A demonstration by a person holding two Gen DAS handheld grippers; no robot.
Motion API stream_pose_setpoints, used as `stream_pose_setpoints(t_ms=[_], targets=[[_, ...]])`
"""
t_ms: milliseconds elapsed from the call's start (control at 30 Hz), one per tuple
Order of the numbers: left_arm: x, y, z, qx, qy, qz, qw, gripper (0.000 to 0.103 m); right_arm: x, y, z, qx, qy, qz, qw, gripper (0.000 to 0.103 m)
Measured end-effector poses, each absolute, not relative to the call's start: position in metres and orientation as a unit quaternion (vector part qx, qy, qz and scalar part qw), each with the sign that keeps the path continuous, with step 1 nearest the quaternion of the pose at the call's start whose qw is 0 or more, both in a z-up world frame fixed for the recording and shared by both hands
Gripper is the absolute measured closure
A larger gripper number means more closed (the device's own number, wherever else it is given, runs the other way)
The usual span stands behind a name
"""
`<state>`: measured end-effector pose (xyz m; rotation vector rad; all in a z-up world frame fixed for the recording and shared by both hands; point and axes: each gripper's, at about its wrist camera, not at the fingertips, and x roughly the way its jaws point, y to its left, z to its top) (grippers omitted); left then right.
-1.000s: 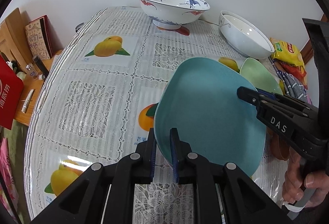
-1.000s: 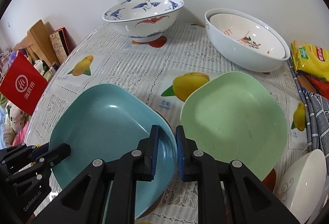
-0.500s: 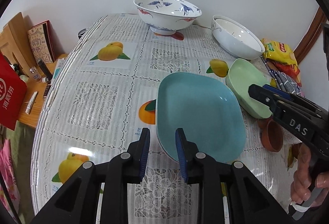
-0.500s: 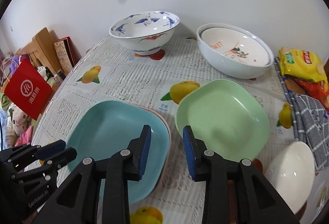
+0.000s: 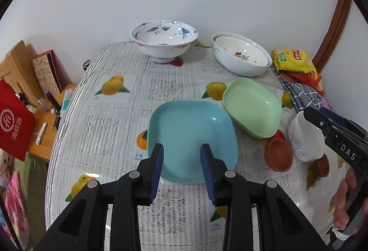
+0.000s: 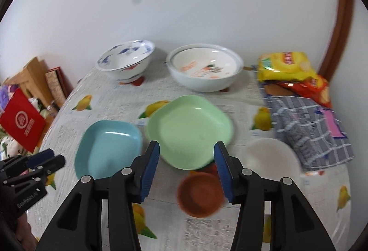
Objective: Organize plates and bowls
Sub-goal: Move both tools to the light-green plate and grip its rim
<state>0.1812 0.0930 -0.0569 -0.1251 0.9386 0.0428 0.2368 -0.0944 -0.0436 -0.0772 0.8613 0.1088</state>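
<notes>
A teal square plate (image 5: pixel 191 133) lies flat on the fruit-print tablecloth (image 5: pixel 110 126), just beyond my left gripper (image 5: pixel 182 152). Its jaws are opening with nothing between them. The pale green plate (image 6: pixel 188 126) lies to the right of the teal plate (image 6: pixel 108 147); my right gripper (image 6: pixel 187 149) hovers above its near edge, jaws opening and empty. A small brown dish (image 6: pixel 200 191) and a small white bowl (image 6: pixel 269 159) sit near the front right. At the back stand a blue-patterned bowl (image 5: pixel 163 40) and large white nested bowls (image 5: pixel 241 53).
Yellow and red snack packets (image 6: pixel 285 64) and a checked cloth (image 6: pixel 308 126) lie along the right edge. A red bag (image 5: pixel 13 124) and wooden items sit on a low side table beyond the left edge. A white wall closes the back.
Both grippers have let go of the teal plate's rim, which was tilted up and now lies flat. Both have risen and drawn back, with their jaws widening.
</notes>
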Motion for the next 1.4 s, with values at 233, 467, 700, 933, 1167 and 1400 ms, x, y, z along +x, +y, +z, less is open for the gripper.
stream_pose_setpoints(t_ms=[233,467,700,933,1167,1400], targets=[[0.192,0.063,-0.037,-0.031,0.436,0.030,0.899,0.072,0.228,-0.132,-0.028,-0.019,0.407,0.044,0.912,0.054],[0.217,0.040,-0.032,-0.030,0.443,0.007,0.896,0.071,0.237,-0.150,-0.030,-0.008,0.424,0.051,0.904,0.054],[0.246,0.030,-0.046,-0.025,0.464,0.008,0.885,0.057,0.263,-0.163,-0.038,0.012,0.436,0.055,0.898,0.054],[0.277,0.028,-0.066,-0.019,0.467,0.008,0.884,0.044,0.298,-0.162,-0.065,0.016,0.459,0.057,0.887,0.054],[0.307,0.024,-0.090,-0.019,0.480,-0.002,0.877,0.044,0.329,-0.160,-0.099,0.019,0.492,0.060,0.868,0.054],[0.327,0.021,-0.107,-0.017,0.485,-0.005,0.874,0.044,0.351,-0.156,-0.113,0.024,0.506,0.059,0.860,0.059]])
